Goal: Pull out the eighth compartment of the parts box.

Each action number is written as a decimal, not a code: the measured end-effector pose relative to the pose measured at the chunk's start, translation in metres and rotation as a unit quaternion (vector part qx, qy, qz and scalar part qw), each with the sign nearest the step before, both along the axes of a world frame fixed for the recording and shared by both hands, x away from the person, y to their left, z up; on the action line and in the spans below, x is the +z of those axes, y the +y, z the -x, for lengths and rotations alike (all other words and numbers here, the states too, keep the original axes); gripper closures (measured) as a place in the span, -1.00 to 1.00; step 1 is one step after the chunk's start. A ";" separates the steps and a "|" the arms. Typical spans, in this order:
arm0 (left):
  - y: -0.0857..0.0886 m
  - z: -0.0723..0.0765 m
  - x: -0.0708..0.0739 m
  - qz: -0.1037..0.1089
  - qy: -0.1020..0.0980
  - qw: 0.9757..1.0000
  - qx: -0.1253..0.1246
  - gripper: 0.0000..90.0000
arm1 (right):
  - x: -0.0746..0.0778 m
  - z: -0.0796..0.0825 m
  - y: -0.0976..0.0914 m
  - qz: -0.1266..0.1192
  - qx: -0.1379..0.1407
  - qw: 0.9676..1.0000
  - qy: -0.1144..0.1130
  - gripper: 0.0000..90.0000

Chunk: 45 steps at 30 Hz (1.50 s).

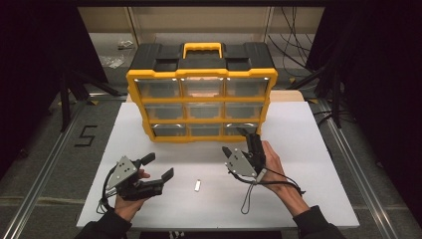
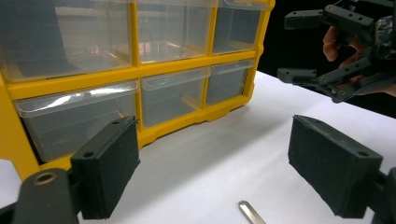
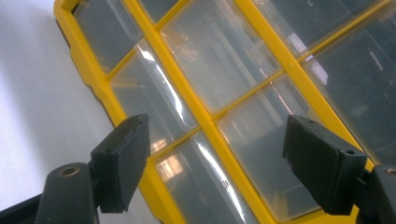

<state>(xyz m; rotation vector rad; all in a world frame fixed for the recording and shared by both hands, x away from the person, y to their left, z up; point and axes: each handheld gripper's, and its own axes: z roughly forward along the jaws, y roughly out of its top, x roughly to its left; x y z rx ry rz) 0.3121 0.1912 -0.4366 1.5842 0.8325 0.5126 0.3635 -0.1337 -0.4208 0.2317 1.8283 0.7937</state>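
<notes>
small metal piece (image 1: 197,186) lies before yellow organizer's (image 1: 201,74) empty drawers (image 1: 204,109).

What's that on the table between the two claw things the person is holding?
A small silvery metal piece lies on the white table, apart from the left gripper and the right gripper; the high view shows it.

White table (image 1: 308,129), floor mark "5" (image 1: 86,135) — cables (image 1: 291,35)

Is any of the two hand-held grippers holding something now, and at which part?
Nothing is held. The left hand-held gripper and the right hand-held gripper both stand open, with the small metal piece lying free on the table.
</notes>
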 end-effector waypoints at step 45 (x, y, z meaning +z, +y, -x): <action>-0.001 0.000 0.000 0.002 0.002 1.000 -0.005 -0.65 | -0.032 -0.047 0.040 0.129 0.006 0.989 -0.071 -0.35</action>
